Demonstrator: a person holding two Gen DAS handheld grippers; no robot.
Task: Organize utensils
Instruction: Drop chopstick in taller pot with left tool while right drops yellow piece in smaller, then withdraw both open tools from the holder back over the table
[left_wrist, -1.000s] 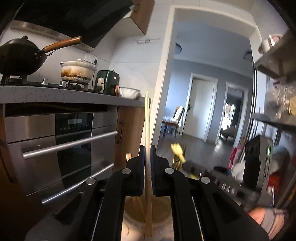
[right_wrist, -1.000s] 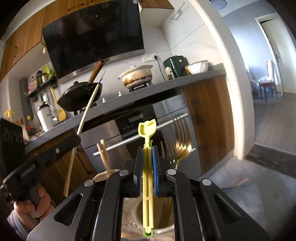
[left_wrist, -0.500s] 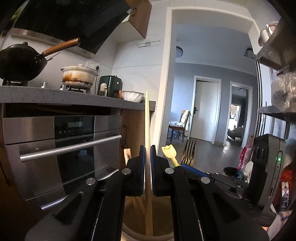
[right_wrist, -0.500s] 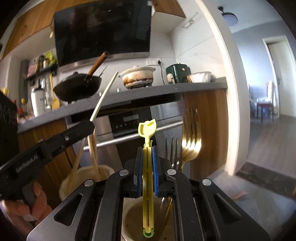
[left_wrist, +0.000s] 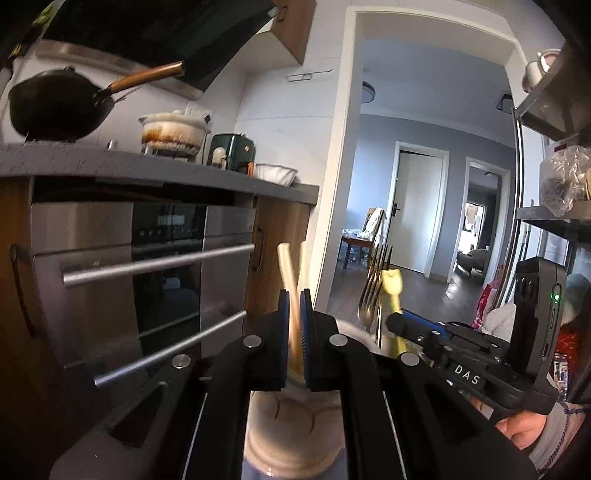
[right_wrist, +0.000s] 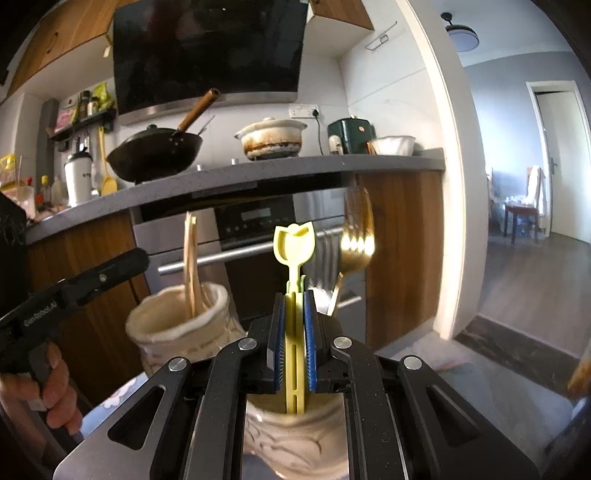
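Blue-padded fingers (right_wrist: 309, 339) of the right gripper (right_wrist: 294, 339) clamp a yellow-green plastic tulip-topped clip (right_wrist: 294, 295) upright over a cream ceramic embossed holder (right_wrist: 295, 439). Gold metal forks (right_wrist: 356, 240) stand at one o'clock. At ten o'clock, the left gripper (left_wrist: 294, 339) pinches a pale wooden chopstick (left_wrist: 290, 291) above a second cream holder (right_wrist: 181, 325).

Two holders side by side: chopsticks (right_wrist: 191, 258) in left holder (right_wrist: 177, 325); forks (right_wrist: 354, 243) in right holder (right_wrist: 295, 435). Oven (right_wrist: 258, 236) behind, wok (right_wrist: 155, 151) on surface (right_wrist: 236, 175) above.
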